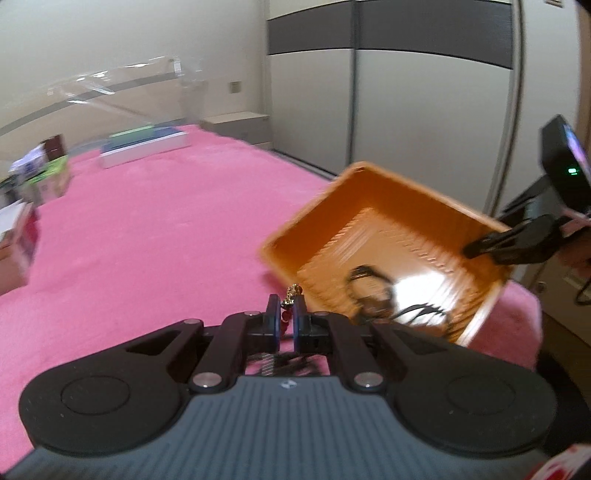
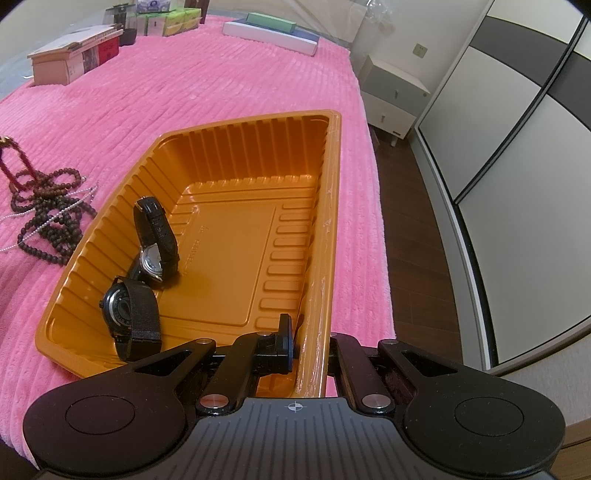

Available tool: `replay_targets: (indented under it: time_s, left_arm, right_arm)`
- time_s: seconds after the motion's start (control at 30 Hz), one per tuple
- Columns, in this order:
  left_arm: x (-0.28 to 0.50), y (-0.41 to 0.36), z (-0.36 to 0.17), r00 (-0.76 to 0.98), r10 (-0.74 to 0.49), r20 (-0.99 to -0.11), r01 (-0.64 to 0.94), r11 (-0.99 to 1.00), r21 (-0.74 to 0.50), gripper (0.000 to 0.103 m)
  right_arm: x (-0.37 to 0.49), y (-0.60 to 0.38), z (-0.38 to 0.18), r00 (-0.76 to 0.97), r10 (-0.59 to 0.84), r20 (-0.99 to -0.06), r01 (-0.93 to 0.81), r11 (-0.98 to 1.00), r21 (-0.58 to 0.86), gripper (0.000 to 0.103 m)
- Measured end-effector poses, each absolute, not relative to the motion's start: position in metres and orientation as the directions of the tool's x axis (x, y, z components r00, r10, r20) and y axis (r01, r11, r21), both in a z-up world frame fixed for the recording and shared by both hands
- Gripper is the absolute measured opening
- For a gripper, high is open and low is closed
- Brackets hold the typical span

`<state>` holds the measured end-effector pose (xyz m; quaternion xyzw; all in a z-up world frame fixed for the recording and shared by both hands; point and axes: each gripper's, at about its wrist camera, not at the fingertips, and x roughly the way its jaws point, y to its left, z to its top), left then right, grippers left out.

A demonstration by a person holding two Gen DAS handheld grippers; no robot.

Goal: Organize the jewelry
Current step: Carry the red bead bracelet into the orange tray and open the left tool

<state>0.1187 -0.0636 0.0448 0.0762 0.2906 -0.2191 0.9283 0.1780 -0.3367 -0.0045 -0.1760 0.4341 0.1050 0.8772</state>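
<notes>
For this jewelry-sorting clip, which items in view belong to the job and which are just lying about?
Part of the job:
- orange tray, its wall clamped by the right gripper
- two watches in the tray
- bead strands on the pink blanket
- red-beaded piece pinched in the left gripper

Lying about:
- boxes at the far edge
- bedside cabinet

Pink ribbed blanket across the bed; wooden box and green cartons near its far edge. Beside the bed, white nightstand, dark wood floor, grey-banded wardrobe doors.
</notes>
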Motion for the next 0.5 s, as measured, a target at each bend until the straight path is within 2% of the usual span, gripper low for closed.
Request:
replay_targets:
  time_s: [0.23, 0.5]
  left_arm:
    - [0.117, -0.116, 0.037, 0.657, -0.468, -0.591, 0.573, 0.819, -0.012, 0.005]
    - [0.116, -0.143, 0.02, 0.589, -0.5, -0.635, 0.635, 0.772, -0.02, 0.005]
  right_arm:
    - [0.177, -0.335, -0.004, 0.601, 0.032, -0.799, -0.339, 0.915, -0.219, 0.004]
    - [0.175, -0.335, -0.005, 0.601, 0.033, -0.798, -0.339, 0.915, -0.217, 0.004]
